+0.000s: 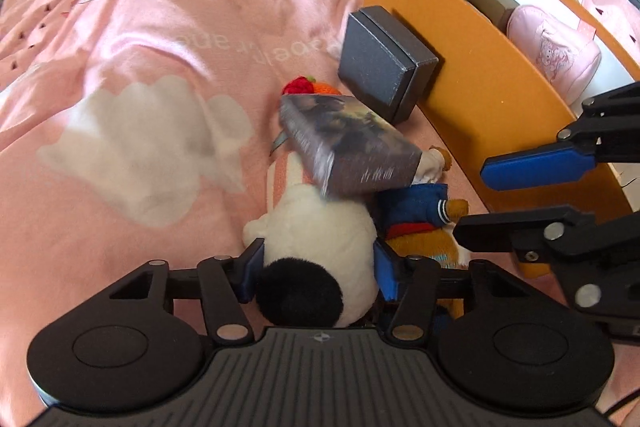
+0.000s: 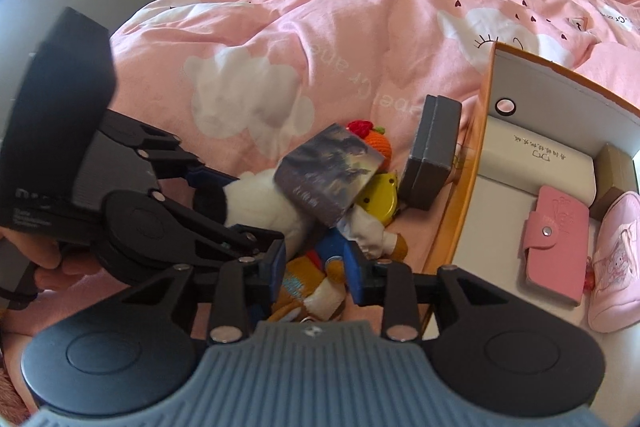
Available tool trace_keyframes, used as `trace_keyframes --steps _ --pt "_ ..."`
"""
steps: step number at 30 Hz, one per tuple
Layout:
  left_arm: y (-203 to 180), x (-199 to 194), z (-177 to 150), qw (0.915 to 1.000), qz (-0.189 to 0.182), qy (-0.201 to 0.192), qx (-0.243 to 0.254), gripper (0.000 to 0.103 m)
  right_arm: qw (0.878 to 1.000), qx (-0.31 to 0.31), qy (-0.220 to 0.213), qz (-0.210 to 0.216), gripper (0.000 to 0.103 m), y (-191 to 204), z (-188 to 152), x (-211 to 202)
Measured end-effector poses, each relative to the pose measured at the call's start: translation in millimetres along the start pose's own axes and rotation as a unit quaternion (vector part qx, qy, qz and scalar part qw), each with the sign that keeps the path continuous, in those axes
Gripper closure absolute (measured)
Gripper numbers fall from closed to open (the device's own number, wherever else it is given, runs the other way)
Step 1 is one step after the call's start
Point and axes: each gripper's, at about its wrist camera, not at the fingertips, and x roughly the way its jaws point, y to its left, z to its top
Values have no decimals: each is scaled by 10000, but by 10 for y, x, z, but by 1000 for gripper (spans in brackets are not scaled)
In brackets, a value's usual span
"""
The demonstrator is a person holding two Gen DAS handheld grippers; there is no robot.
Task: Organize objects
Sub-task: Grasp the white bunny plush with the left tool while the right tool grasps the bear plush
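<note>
Left hand-held gripper (image 1: 316, 267) clamps white-black plush (image 1: 316, 251); right hand-held gripper (image 2: 316, 267) spread over bear (image 2: 316, 291).

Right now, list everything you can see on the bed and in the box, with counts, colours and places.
Black-and-white plush toy: one, between the left jaws.
Dark picture-cover book: one, tilted across the plush pile.
Orange plush in blue jacket: one, between the right jaws.
Grey hinged case: one, leaning on the box's outer wall.
Red-and-orange crochet fruit: behind the book.
Yellow round item: one, under the book.
Orange cardboard box: one, right side.
Pink snap wallet: one, inside box.
Pink baby shoe: inside box.
Pink cloud-print duvet: underneath.
Left gripper: closed on plush.
Right gripper: open.
</note>
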Motion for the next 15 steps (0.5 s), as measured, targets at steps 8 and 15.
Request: trace_keyframes --steps 8,15 --pt "102 -304 -364 9958 222 -462 -762 43 9991 245 255 -218 60 234 -123 80" --pt "203 -339 -531 9907 206 -739 -1120 45 9949 617 426 -672 53 312 -144 269"
